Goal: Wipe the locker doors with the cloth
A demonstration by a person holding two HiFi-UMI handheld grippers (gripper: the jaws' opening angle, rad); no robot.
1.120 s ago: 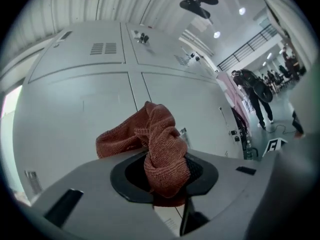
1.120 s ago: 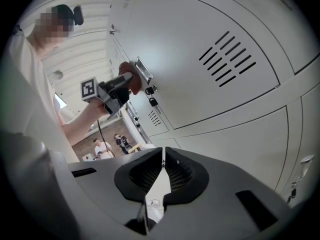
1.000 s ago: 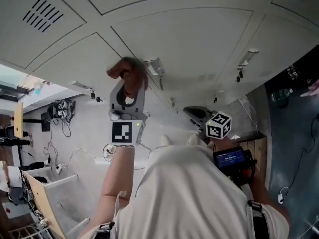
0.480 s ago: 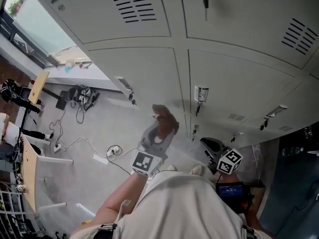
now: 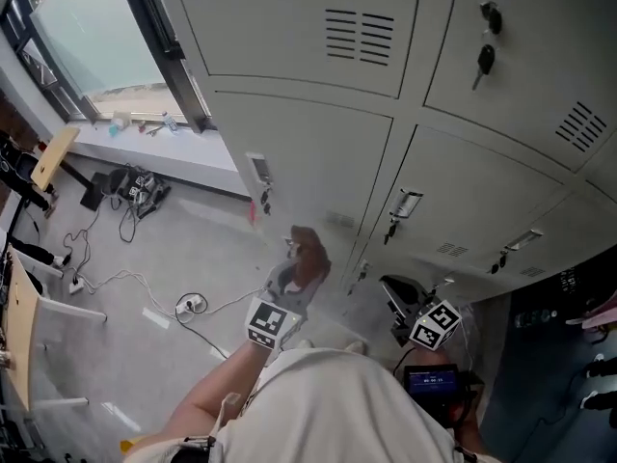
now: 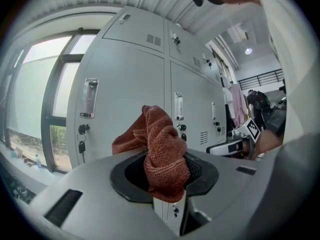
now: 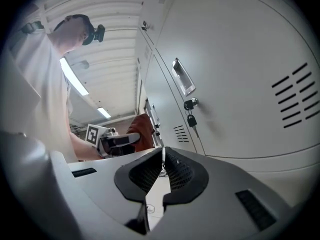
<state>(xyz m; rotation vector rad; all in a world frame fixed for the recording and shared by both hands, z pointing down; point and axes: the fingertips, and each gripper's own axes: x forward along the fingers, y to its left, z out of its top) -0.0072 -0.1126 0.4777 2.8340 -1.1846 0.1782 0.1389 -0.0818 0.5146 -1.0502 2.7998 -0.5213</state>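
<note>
One rust cloth point(image 6: 162, 149) gripped in left gripper point(image 6: 167, 181) jaws, near locker doors point(image 5: 308, 152), right gripper point(image 7: 162, 166) jaws closed, empty.

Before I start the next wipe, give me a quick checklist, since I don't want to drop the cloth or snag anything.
1. Cloth clamped in left tongs: ok.
2. Cloth bunch stands out past the tongs, ready to wipe: ok.
3. Cloth touching the door: cannot tell.
4. Right tongs shut and empty: ok.
5. Door free of snags: not ok, a key hangs from its lock.
</note>
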